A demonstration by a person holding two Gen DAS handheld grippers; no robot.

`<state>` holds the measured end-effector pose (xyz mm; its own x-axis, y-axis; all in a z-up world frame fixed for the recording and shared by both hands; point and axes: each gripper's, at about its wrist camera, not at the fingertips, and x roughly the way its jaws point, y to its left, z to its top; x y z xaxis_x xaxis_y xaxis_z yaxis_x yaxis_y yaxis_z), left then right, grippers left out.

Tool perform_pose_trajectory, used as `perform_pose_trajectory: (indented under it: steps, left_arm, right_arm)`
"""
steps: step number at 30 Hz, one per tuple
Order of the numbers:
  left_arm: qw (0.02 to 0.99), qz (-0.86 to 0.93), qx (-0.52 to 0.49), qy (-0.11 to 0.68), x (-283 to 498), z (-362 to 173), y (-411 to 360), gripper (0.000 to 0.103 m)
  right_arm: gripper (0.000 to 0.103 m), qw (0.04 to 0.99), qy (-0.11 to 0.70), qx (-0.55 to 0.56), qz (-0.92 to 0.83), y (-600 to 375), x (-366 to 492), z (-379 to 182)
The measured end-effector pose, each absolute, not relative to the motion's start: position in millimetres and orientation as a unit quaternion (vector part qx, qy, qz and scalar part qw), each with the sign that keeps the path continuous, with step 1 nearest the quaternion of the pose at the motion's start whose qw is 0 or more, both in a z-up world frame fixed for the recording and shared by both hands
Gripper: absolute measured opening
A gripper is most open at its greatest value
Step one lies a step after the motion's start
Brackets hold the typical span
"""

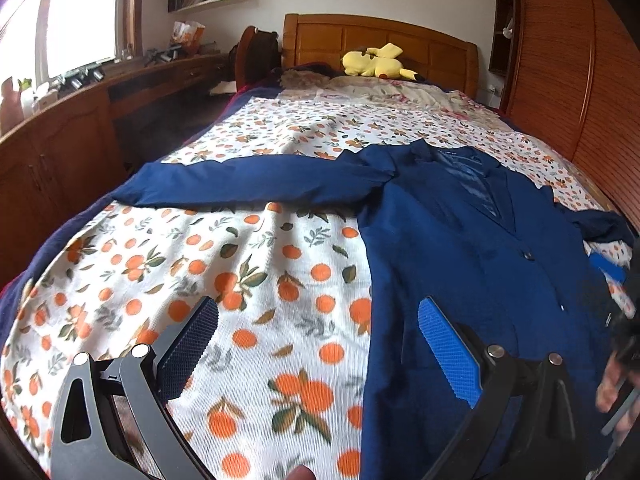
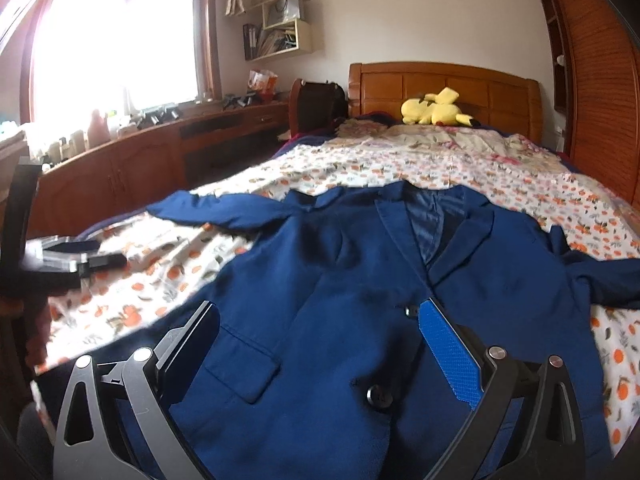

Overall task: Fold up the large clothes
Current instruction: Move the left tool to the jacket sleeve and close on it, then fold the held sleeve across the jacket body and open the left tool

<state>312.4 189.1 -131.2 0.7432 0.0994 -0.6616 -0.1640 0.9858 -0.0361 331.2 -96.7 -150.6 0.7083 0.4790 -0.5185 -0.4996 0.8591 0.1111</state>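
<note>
A navy blue suit jacket (image 1: 460, 248) (image 2: 360, 264) lies face up on the orange-print bedspread (image 1: 240, 272), collar toward the headboard. Its left sleeve (image 1: 248, 188) stretches out flat to the left; the right sleeve (image 2: 608, 276) runs off to the right. My left gripper (image 1: 316, 312) hovers open over the bedspread at the jacket's left hem edge, nothing between its fingers. Over the jacket's lower front near the buttons, my right gripper (image 2: 318, 312) is open and empty. The left gripper's body (image 2: 60, 256) shows at the left edge of the right wrist view.
A yellow plush toy (image 1: 376, 62) rests by the wooden headboard (image 1: 380, 40). A long wooden desk and cabinets (image 1: 80, 128) run along the left under the window. A slatted wooden wardrobe (image 1: 568, 80) stands close on the right. A hand (image 1: 616, 388) is at the right edge.
</note>
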Motion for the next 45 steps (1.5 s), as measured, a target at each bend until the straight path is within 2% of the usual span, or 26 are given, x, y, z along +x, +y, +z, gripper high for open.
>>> perform_pose_trajectory:
  steps: [7, 18, 28, 31, 32, 34, 35, 37, 45]
  left_arm:
    - [0.922, 0.072, -0.094, 0.37, 370, -144, 226, 0.101]
    - [0.894, 0.113, -0.152, 0.407, 459, -181, 294, 0.079]
    - [0.867, 0.154, -0.242, 0.408, 509, -203, 350, 0.076]
    - [0.861, 0.162, -0.261, 0.406, 518, -206, 361, 0.067]
    - [0.86, 0.165, -0.263, 0.405, 520, -206, 362, 0.06]
    - [0.856, 0.177, -0.266, 0.405, 524, -206, 367, 0.037]
    - [0.852, 0.188, -0.268, 0.409, 526, -206, 370, 0.014]
    - [0.849, 0.183, -0.278, 0.411, 531, -203, 372, 0.002]
    - [0.891, 0.15, -0.187, 0.386, 526, -121, 302, 0.001]
  right_arm:
    - [0.096, 0.924, 0.278, 0.002, 0.264, -105, 333, -157]
    - [0.096, 0.922, 0.283, 0.008, 0.264, -106, 336, -160]
    - [0.096, 0.92, 0.291, 0.007, 0.263, -105, 340, -163]
    - [0.096, 0.919, 0.291, 0.009, 0.264, -106, 340, -163]
    - [0.096, 0.919, 0.291, 0.009, 0.264, -106, 339, -164]
    - [0.096, 0.919, 0.291, 0.01, 0.264, -106, 339, -163]
    - [0.096, 0.919, 0.291, 0.01, 0.264, -106, 339, -164]
    - [0.096, 0.92, 0.29, 0.009, 0.264, -105, 338, -163]
    - [0.096, 0.925, 0.276, 0.01, 0.262, -107, 334, -159]
